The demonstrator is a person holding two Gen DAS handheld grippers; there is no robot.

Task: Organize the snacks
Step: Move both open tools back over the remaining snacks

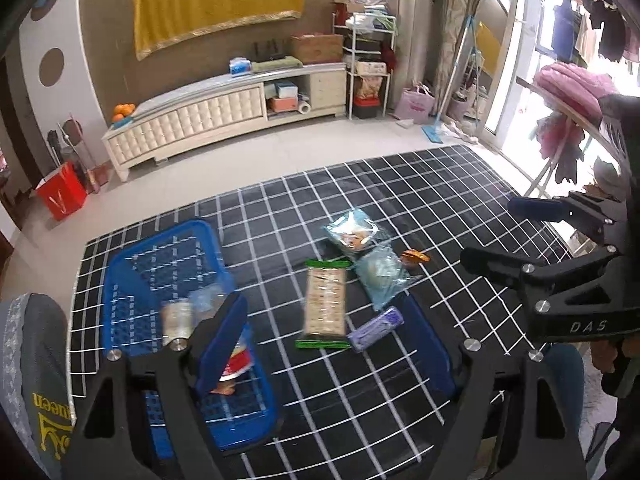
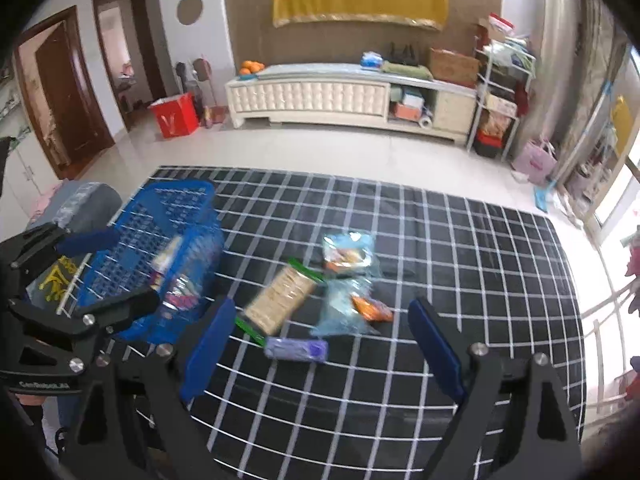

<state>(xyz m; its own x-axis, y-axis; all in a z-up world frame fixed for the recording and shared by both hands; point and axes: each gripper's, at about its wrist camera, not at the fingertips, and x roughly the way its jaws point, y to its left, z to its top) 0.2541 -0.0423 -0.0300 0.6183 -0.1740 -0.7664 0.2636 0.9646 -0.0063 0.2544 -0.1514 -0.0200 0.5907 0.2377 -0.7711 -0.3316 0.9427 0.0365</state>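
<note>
A blue plastic basket (image 1: 132, 276) (image 2: 168, 216) stands on the left of the black grid cloth and holds a few snack packets (image 1: 178, 316). Loose on the cloth lie a cracker pack with green ends (image 1: 325, 304) (image 2: 280, 298), a purple bar (image 1: 376, 328) (image 2: 296, 349), two clear blue bags (image 1: 352, 232) (image 1: 380, 276) (image 2: 348, 246) and a small orange packet (image 1: 416, 257) (image 2: 372, 308). My left gripper (image 1: 324, 344) is open above the cloth, its left finger over the basket. My right gripper (image 2: 320, 344) is open above the purple bar and empty; it also shows in the left wrist view (image 1: 504, 236).
The grid cloth (image 2: 460, 260) covers a table. Beyond it are a tiled floor, a white TV cabinet (image 2: 320, 96), a red bag (image 2: 174, 120) and a shelf rack (image 2: 500, 96). A grey cushion (image 1: 32, 344) sits at the table's left edge.
</note>
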